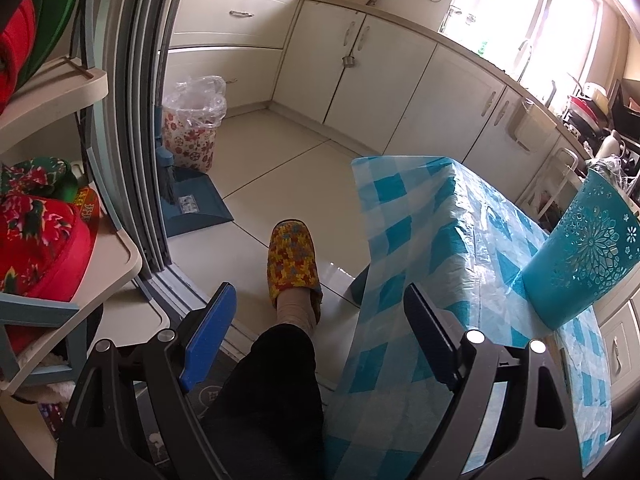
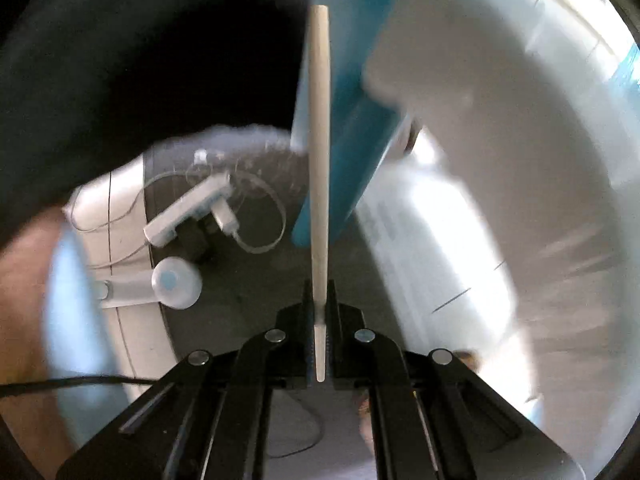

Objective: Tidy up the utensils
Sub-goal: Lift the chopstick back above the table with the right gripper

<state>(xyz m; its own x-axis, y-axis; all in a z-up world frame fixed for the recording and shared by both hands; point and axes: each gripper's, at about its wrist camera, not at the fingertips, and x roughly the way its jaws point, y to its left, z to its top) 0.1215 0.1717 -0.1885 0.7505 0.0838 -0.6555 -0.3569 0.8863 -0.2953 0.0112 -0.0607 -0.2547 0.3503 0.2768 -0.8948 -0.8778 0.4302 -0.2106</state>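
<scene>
Wooden chopstick between right claw fingers

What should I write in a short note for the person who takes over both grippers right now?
Left gripper: open, empty, held over the floor beside the table with the blue checked tablecloth.
Right gripper: shut on a pale wooden chopstick, which points forward; its view is blurred.
Teal utensil holder: stands on the table at the right edge of the left view.
Done: chopstick picked up.
Left: put it into the holder. Whether other utensils remain cannot be seen.
</scene>
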